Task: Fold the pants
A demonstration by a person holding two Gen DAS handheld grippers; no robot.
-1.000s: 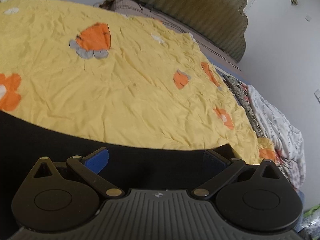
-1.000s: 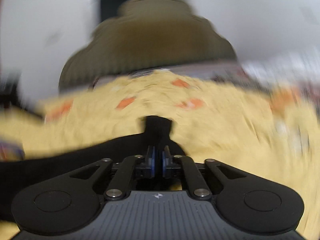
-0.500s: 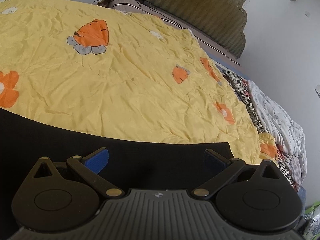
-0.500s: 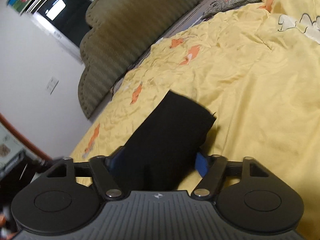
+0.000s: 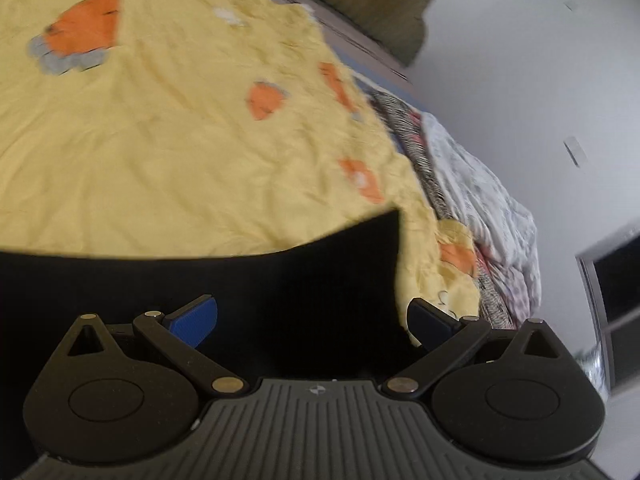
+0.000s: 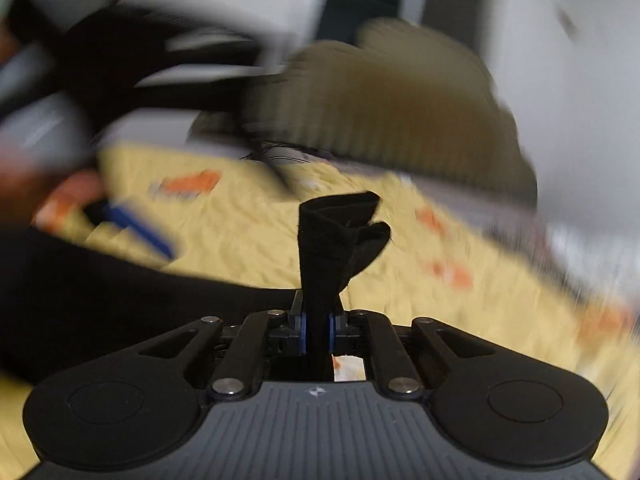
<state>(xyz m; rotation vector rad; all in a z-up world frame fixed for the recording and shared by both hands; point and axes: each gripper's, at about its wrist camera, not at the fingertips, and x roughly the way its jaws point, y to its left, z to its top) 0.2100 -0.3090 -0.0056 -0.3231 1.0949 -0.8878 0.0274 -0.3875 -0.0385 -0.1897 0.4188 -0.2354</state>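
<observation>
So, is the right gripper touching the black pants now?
Touching. In the right wrist view, the right gripper has its jaws closed on a bunched fold of the black pants, with the fabric squeezed between the blue pads.

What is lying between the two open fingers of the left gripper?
Black pants fill the gap between the left gripper's spread fingers, seen in the left wrist view.

Your right wrist view is heavily motion-smeared: the headboard (image 6: 384, 92) and everything in the upper left streak into blobs, and only the tongs stay crisp. Your left wrist view is softer than sharp, with mild blur on the yellow bedspread (image 5: 160, 140). Light is even, soft daylight with no glare. The fisheye bends both frames' edges.
</observation>
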